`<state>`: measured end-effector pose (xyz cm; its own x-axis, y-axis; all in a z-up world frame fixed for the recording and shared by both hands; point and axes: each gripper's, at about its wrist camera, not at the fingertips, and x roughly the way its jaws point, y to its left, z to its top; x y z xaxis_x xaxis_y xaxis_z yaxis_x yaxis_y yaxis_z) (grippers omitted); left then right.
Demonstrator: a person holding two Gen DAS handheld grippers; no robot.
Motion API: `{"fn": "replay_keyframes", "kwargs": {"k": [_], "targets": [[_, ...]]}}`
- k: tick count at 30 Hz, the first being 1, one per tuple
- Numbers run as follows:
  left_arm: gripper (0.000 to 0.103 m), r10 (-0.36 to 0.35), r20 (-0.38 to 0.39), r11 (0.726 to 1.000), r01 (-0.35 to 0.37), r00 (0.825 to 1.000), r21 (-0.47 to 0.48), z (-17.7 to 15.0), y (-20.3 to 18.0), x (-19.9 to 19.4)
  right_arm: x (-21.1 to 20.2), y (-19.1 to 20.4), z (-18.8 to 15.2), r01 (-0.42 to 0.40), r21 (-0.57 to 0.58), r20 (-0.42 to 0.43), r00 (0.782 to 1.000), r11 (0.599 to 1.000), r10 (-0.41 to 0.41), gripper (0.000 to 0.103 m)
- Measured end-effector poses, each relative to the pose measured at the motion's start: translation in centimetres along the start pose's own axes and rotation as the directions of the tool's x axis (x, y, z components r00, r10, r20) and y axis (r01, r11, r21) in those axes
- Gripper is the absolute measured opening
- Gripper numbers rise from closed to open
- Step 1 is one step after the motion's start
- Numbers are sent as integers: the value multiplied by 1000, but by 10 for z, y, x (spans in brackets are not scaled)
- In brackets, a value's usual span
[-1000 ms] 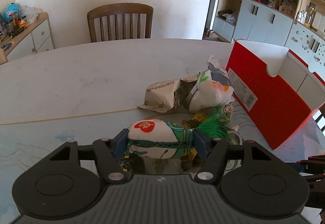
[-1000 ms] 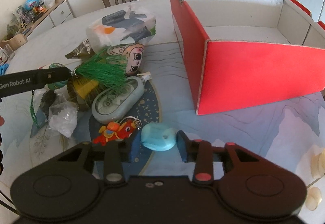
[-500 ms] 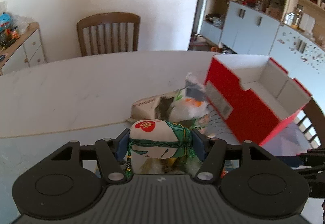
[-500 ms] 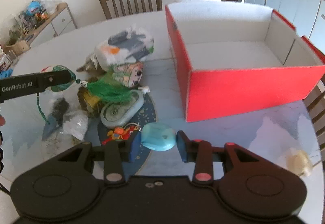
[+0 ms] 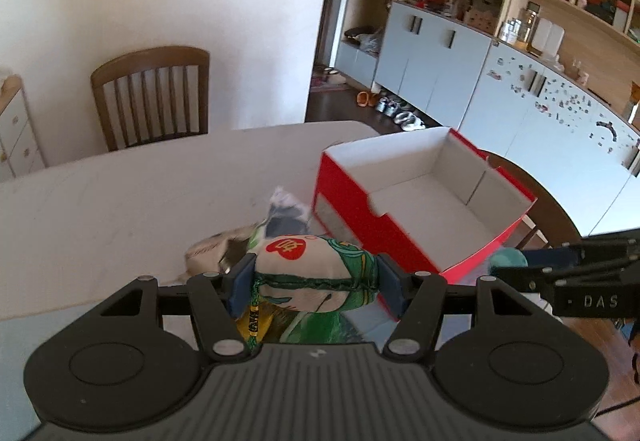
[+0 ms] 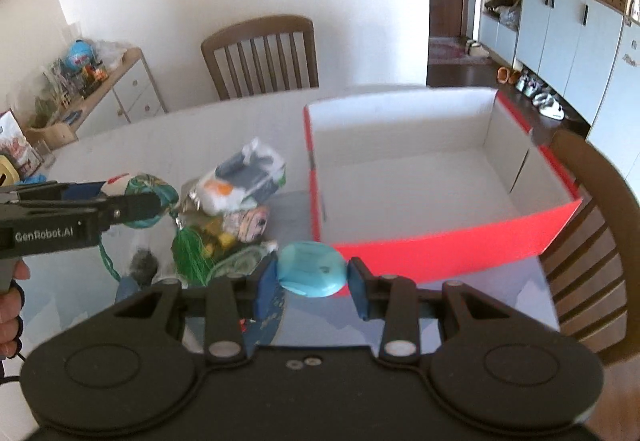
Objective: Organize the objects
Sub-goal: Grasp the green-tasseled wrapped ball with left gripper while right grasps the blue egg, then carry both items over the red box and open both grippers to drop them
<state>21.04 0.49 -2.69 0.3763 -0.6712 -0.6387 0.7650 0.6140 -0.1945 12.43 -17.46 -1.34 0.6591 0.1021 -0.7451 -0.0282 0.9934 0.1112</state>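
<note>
Since the earlier pictures we have lifted both hand-held grippers off the surface (image 6: 168, 137): the heap of things and the red box (image 6: 440, 245) now lie lower and smaller in both views, and the box's white inside shows whole.

Our left hand-held gripper (image 5: 314, 279) is clamped on a stuffed cloth pouch (image 5: 316, 273), cream and green with a red heart patch bearing a character we cannot read; a green cord with a yellow bead hangs from it. Our right hand-held gripper (image 6: 312, 277) is closed tight on a pale blue oval case (image 6: 312, 269), held just in front of the box's near red wall.

The surface is a pale, marble-like round top with a blue painted scene near us. On it, left of the box, the heap (image 6: 236, 209) remains: a white packet (image 6: 244, 177) with grey and orange print, a doll's face, a green tassel (image 6: 188, 253) and an oval tin. The box stands open and bare inside.

A brown wooden chair (image 6: 260, 53) stands at the far edge before a white wall. A second chair (image 6: 592, 241) is at the right, beside the box. A low white sideboard (image 6: 120, 97) at left carries clutter; pale blue cupboards (image 5: 432, 57) with open shelves line the right wall, with shoes on the floor below.

The left gripper's side reads "GenRobot.AI" in the right wrist view; the right one's reads "DAS" in the left wrist view.
</note>
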Motion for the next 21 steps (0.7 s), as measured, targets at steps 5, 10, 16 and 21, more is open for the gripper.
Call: {"fn": "replay_keyframes", "kwargs": {"k": [5, 10, 16, 21], "targets": [[63, -17, -23, 1000, 17, 1000, 26, 22, -25, 7, -4, -19, 15, -10, -39, -3, 1000, 999, 9, 38], [63, -38, -42, 998, 40, 998, 44, 43, -53, 18, -2, -39, 30, -31, -83, -2, 1000, 996, 31, 38], [63, -49, -52, 997, 51, 997, 52, 74, -87, 36, 7, -68, 43, -38, -123, -12, 999, 992, 37, 38], [63, -46, -57, 996, 50, 997, 73, 91, -121, 60, 18, -95, 52, -33, -149, -21, 999, 988, 31, 38]]}}
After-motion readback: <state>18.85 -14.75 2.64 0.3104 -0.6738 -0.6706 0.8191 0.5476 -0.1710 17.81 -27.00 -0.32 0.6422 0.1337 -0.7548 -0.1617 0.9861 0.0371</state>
